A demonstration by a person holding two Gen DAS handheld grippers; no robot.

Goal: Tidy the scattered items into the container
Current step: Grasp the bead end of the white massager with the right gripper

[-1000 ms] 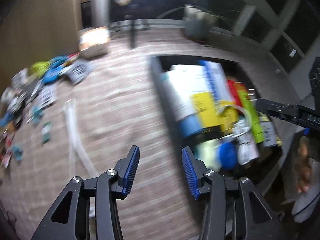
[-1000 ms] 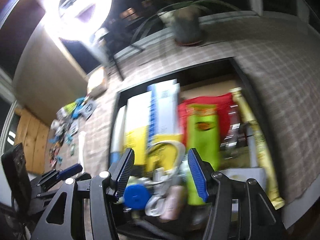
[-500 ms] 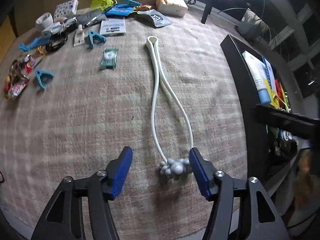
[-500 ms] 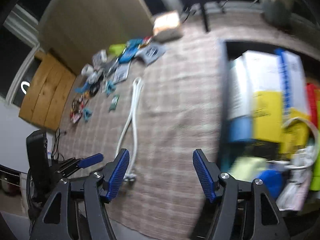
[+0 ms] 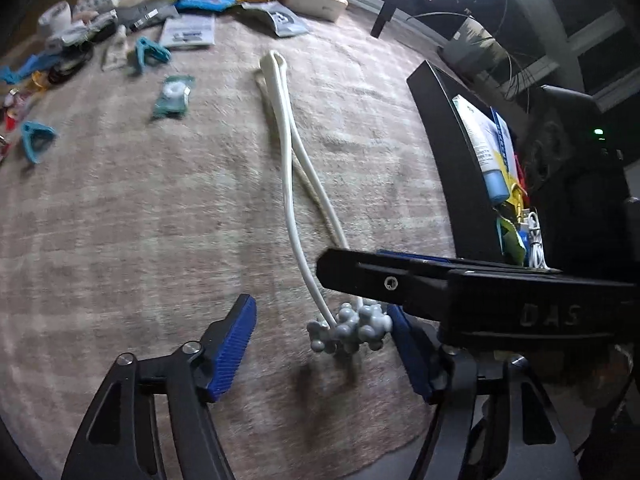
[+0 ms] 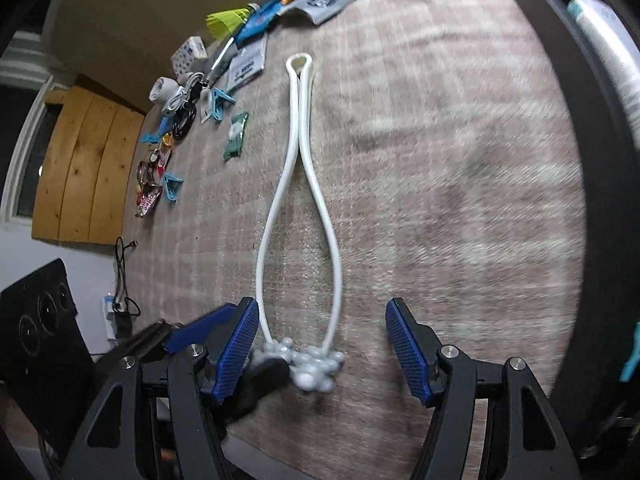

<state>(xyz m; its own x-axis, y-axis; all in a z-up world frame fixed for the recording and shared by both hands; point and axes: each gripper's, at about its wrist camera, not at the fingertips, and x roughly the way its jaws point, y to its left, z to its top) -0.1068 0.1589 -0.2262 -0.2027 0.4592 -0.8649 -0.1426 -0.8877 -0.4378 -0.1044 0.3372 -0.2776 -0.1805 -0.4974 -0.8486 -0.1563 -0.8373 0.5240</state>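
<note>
A long white looped massager (image 5: 286,152) lies on the woven mat, its grey knobbed head (image 5: 350,328) nearest me. My left gripper (image 5: 319,304) stands low over that head; its jaws are opening, with the head between them near the right pad and not gripped. In the right wrist view the same massager (image 6: 298,140) runs away from me. Its head (image 6: 312,364) sits between the pads of my open right gripper (image 6: 321,304), nearer the left one. A finger of the right gripper (image 5: 440,284) crosses the left view. The black container (image 5: 448,160) stands to the right, holding boxes and tubes.
Scattered at the mat's far left are teal clips (image 5: 36,140), a green packet (image 5: 174,94), a yellow shuttlecock (image 6: 226,20), paper packets (image 5: 188,32) and a coiled cable (image 6: 184,120). The container wall (image 6: 592,160) rises close on the right. A black speaker (image 6: 36,320) stands beyond the mat's left edge.
Both grippers swung from over the container leftward and down to the massager's knobbed end. The left jaws have widened. The right gripper has moved in beside the left.
</note>
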